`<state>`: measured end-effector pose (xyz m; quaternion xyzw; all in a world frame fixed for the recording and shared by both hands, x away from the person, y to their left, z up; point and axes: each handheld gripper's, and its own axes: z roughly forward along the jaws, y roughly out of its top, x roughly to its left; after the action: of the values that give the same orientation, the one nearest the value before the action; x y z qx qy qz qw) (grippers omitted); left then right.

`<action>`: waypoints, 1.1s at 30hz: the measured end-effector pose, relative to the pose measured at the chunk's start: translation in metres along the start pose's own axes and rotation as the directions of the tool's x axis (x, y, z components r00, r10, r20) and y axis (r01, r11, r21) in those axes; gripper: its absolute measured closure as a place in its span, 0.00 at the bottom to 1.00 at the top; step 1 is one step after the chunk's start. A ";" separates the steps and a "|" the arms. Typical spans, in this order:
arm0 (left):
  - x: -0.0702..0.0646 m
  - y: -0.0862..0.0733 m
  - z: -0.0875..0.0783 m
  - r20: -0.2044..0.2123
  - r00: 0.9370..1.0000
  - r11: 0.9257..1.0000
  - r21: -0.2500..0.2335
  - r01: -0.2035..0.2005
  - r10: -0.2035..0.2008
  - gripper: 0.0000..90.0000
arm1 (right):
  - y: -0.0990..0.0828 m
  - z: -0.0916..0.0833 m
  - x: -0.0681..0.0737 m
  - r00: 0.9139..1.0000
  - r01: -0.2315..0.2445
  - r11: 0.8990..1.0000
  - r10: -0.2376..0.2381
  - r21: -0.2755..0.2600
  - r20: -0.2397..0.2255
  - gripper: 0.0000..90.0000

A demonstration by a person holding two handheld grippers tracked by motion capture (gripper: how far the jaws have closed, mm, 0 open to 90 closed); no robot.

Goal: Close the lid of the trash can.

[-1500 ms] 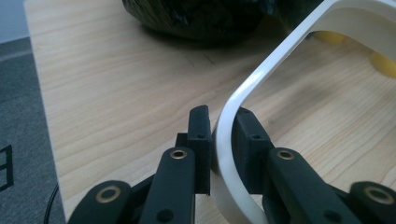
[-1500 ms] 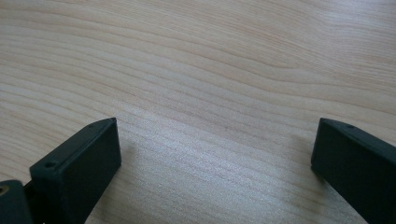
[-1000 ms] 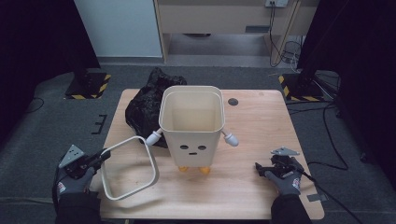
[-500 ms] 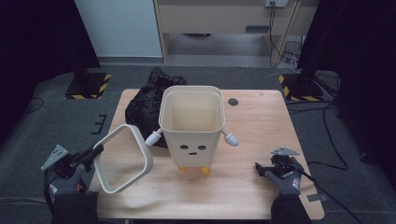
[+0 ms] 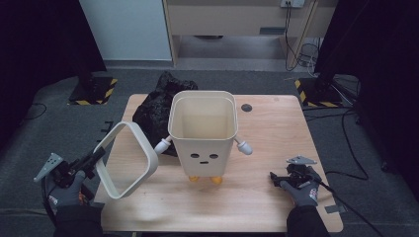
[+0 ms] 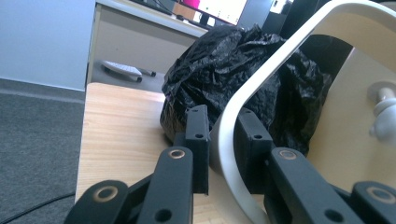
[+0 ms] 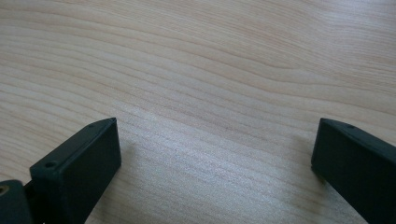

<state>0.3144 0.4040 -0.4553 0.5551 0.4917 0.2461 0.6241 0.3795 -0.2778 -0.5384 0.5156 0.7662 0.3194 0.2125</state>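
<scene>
The left gripper (image 5: pixel 94 160) was clamped on the cream rim ring (image 5: pixel 129 160) of a bin, one black jaw inside the band and one outside, as the left gripper view (image 6: pixel 223 149) made plain. The ring (image 6: pixel 280 70) (a rounded-square hoop, open through the middle) stood tilted up on edge at the front left corner of the wooden table (image 5: pixel 276 128), its lower side at the tabletop, its upper side leaning toward the left edge. It stood just left of the cream bin (image 5: pixel 203 136), close to the bin's small white left arm (image 5: pixel 162 144); whether the two touched could not be told.

The bin stood upright near the table's middle, open and bare inside, with a simple face on its front wall, a white arm on each side and two orange feet (image 5: pixel 203 178) beneath. A crumpled black plastic bag (image 5: pixel 154 109) lay behind it to the left, against the bin's side; in the left gripper view the bag (image 6: pixel 233 60) showed through and above the ring.

The right gripper (image 5: pixel 281 178) rested low at the table's front right, well apart from the bin. Its jaws stood wide apart with nothing but bare wood grain (image 7: pixel 210 93) between them
</scene>
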 end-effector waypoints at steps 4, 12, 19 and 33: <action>-0.006 0.004 0.000 0.003 1.000 1.000 -0.021 0.011 -0.011 0.85 | 0.000 0.000 0.000 1.000 -0.003 1.000 0.003 0.000 -0.003 0.02; -0.021 0.017 0.000 0.014 1.000 0.998 -0.066 0.007 -0.006 0.85 | 0.000 0.000 0.000 1.000 -0.004 1.000 0.004 0.001 -0.005 0.02; -0.033 0.030 0.002 0.038 0.999 0.994 -0.104 0.020 -0.017 0.85 | 0.000 0.000 0.000 1.000 0.001 1.000 -0.001 0.000 -0.002 0.02; -0.054 0.054 0.021 0.097 0.995 0.987 -0.158 0.016 0.000 0.84 | 0.000 0.000 0.000 1.000 -0.002 1.000 0.002 0.001 -0.003 0.02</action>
<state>0.3245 0.3630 -0.3888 0.5130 0.4418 0.2547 0.6904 0.3799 -0.2774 -0.5383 0.5160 0.7660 0.3200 0.2109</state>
